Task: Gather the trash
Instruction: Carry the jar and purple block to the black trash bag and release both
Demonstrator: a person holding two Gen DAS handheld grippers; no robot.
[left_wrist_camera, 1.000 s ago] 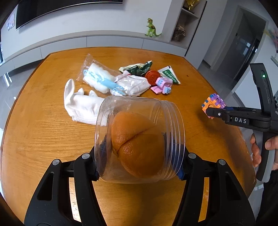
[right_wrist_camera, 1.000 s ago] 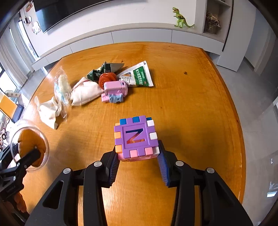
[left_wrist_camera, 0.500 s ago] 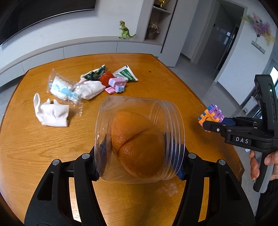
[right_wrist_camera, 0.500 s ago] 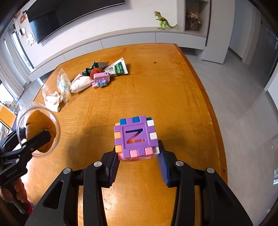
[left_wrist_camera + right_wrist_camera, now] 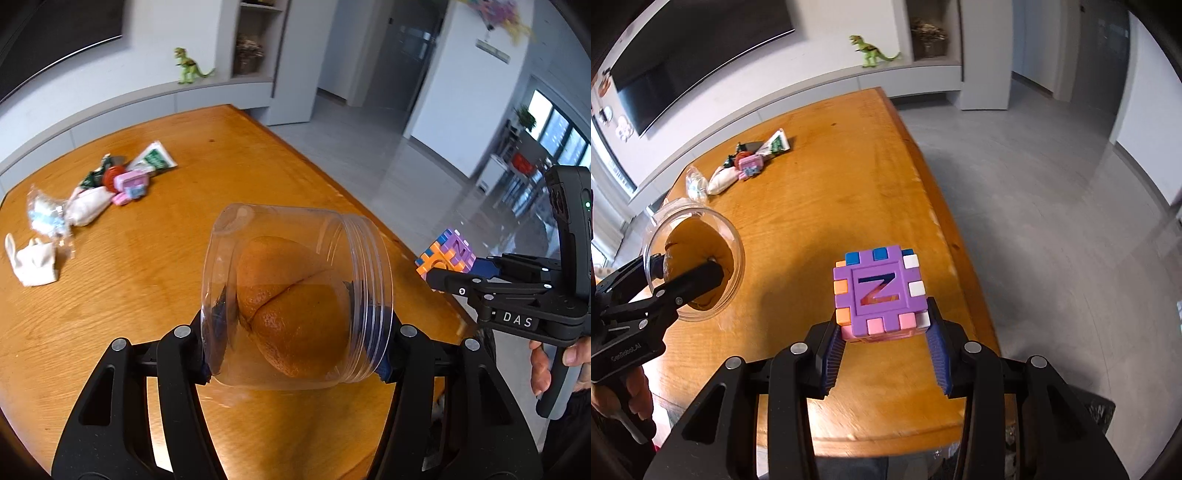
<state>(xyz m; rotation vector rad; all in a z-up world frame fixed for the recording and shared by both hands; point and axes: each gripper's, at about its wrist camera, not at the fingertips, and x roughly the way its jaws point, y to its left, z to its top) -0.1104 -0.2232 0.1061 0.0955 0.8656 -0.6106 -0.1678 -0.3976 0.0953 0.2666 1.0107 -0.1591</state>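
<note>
My left gripper (image 5: 295, 354) is shut on a clear plastic jar (image 5: 295, 295) lying sideways, with orange peel (image 5: 291, 302) inside it. The same jar (image 5: 694, 258) shows at the left of the right wrist view, mouth toward that camera. My right gripper (image 5: 884, 354) is shut on a purple foam puzzle cube (image 5: 881, 291) marked Z, held above the table's near right corner. That cube (image 5: 445, 256) hangs to the right of the jar, past the table edge. A pile of wrappers and small toys (image 5: 125, 177) lies far back on the wooden table (image 5: 147, 258).
A white cloth (image 5: 33, 258) and a clear packet (image 5: 46, 214) lie at the table's far left. Grey floor (image 5: 1052, 221) spreads to the right of the table edge. A toy dinosaur (image 5: 871, 50) stands on the back ledge. A hand (image 5: 546, 365) grips the right tool's handle.
Both grippers have carried their loads back and to the right, toward the table's near right corner. The pile of litter now looks farther away. Neither grip has changed.
</note>
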